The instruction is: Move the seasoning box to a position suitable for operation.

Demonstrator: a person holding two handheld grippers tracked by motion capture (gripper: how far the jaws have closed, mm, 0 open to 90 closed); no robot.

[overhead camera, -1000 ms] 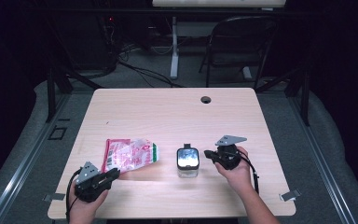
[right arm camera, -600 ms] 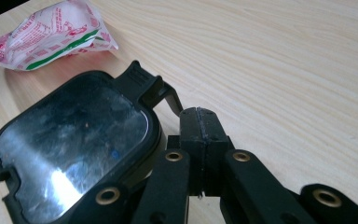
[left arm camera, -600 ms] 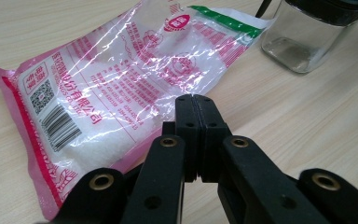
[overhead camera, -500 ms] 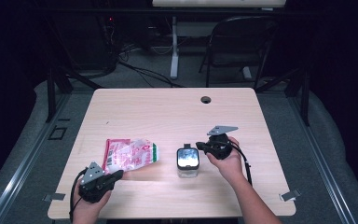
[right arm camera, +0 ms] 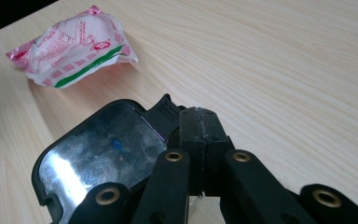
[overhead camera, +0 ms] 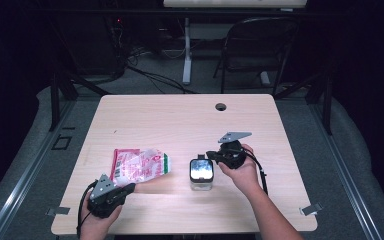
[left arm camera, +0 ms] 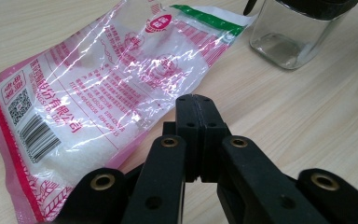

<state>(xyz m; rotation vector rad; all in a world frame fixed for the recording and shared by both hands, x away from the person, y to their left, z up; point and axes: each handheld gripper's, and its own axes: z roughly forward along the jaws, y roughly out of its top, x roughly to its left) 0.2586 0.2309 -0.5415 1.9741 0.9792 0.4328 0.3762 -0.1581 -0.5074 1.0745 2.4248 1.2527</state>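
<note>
A: Near the tabletop's (overhead camera: 280,125) front-left corner, the left hand-held gripper (left arm camera: 196,103) has its jaws pressed together, empty. The crinkly pink-and-clear plastic bag of white grains (left arm camera: 107,88) lies just beyond, long axis running away leftward.

B: And the right hand-held gripper (right arm camera: 198,116)?

A: Also pressed together, seemingly at the latch of the square glass jar with a black lid (overhead camera: 201,172), mid-tabletop.
</note>
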